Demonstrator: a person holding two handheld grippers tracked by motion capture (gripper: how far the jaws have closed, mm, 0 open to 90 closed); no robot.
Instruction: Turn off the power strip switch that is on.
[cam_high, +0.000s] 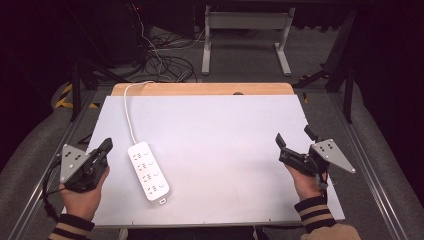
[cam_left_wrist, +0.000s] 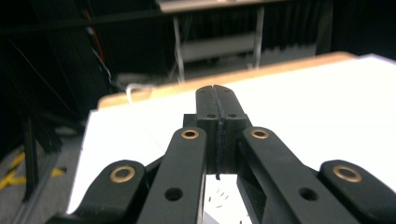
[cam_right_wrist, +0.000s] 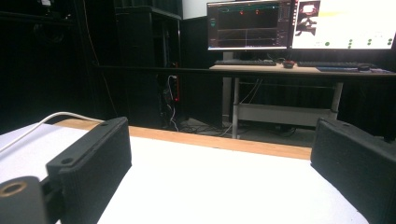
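A white power strip lies on the white table, left of centre, its white cable running to the far edge. My left gripper is held at the table's left edge, just left of the strip and apart from it. In the left gripper view its jaws are pressed together with nothing between them. My right gripper hovers over the right side of the table, jaws wide apart and empty. In the right gripper view the fingers frame bare table, and the cable crosses at far left.
A wooden strip borders the table's far edge. Beyond it on the floor are tangled cables and a white desk frame. The right gripper view shows a desk with lit monitors in the background.
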